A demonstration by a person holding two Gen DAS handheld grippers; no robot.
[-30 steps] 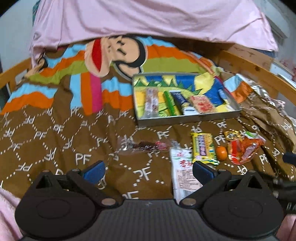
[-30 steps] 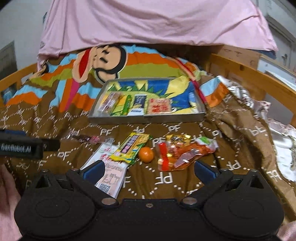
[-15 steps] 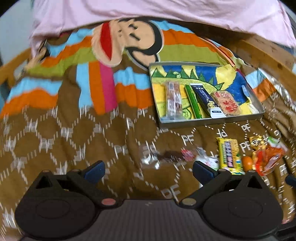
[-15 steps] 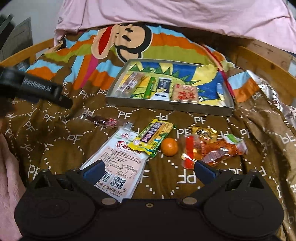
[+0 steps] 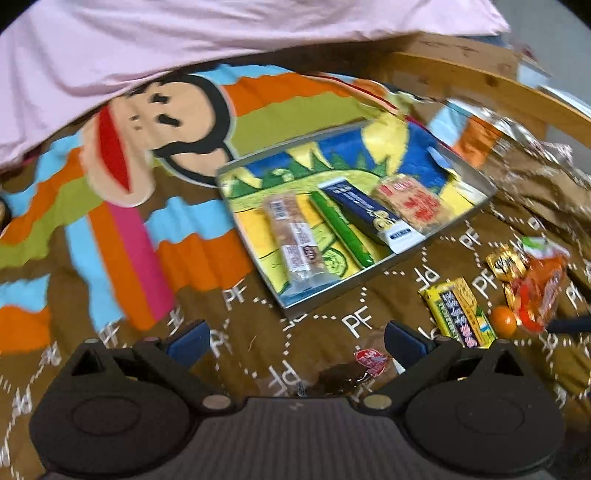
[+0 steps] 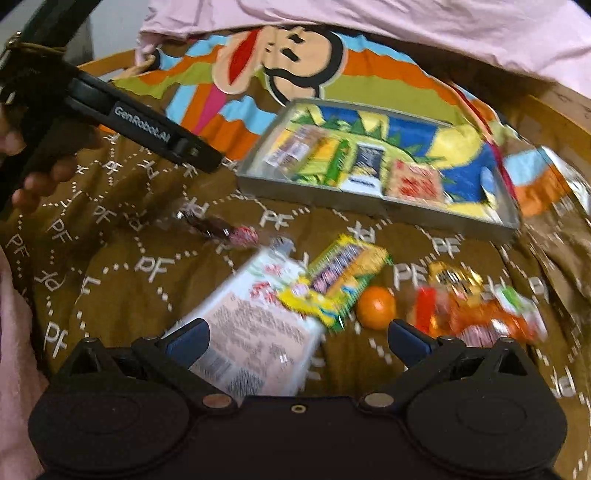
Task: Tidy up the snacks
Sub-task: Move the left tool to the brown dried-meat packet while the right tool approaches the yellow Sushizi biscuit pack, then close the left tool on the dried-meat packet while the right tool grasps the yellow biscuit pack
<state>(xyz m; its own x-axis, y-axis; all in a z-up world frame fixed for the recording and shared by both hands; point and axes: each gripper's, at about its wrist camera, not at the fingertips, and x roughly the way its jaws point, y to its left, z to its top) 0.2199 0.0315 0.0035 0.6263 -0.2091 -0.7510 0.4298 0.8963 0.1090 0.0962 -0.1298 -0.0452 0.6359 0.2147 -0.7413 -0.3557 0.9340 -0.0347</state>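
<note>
The blanket (image 5: 110, 229) filling most of both views is soft, matt cloth with a printed pattern; above it, along the top of the frames, lies smooth pink cloth (image 5: 184, 33). The tray (image 5: 325, 291) has a dull grey metal rim and a glossy printed floor. The packets in it, like the clear wrapper (image 5: 295, 240), are shiny plastic film. The white pouch (image 6: 255, 321), lower centre of the right view, looks matt. The orange (image 6: 376, 307) has a slight sheen. At upper right, the bed rail (image 5: 480, 81) is smooth wood. Each hand-held gripper (image 6: 297, 339) is matt black plastic.
</note>
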